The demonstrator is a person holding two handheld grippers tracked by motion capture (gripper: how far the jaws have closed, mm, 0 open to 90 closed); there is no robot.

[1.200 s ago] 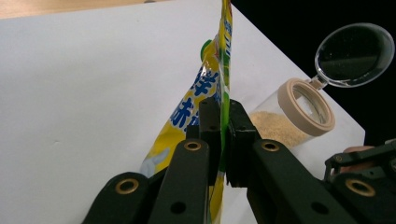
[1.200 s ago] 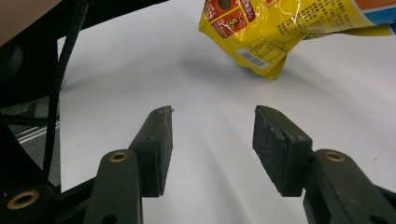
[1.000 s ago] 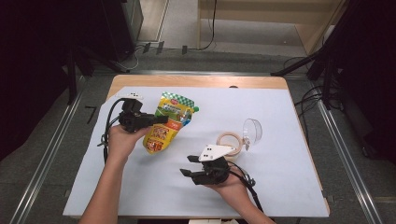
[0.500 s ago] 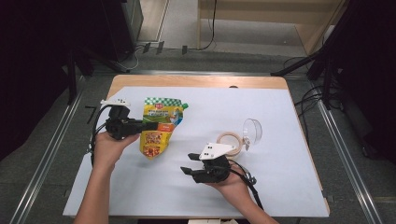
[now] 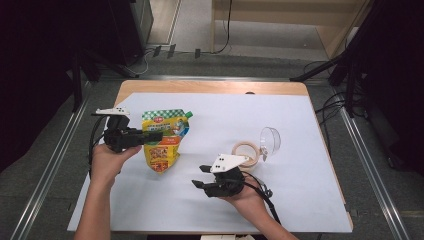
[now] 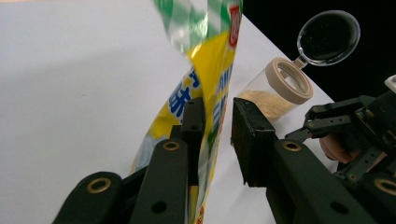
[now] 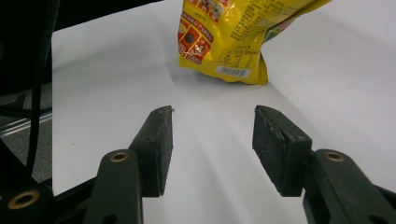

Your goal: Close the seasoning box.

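Reaching level, left hand-held gripper (image 5: 152, 136) loosening around pouch (image 5: 162, 137)

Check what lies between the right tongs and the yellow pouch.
Nothing: in the right gripper view only bare white table cover lies between the open right tongs and the yellow pouch.

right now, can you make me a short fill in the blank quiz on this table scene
1. The pouch lying on the white table cover is mostly ____ in colour.
2. The clear jar lies on its side with its lid ____.
3. The pouch's edge stands between the jaws of the ____ gripper.
4. Between the jaws of the right gripper there is ____.

Missing words: yellow; open; left; nothing
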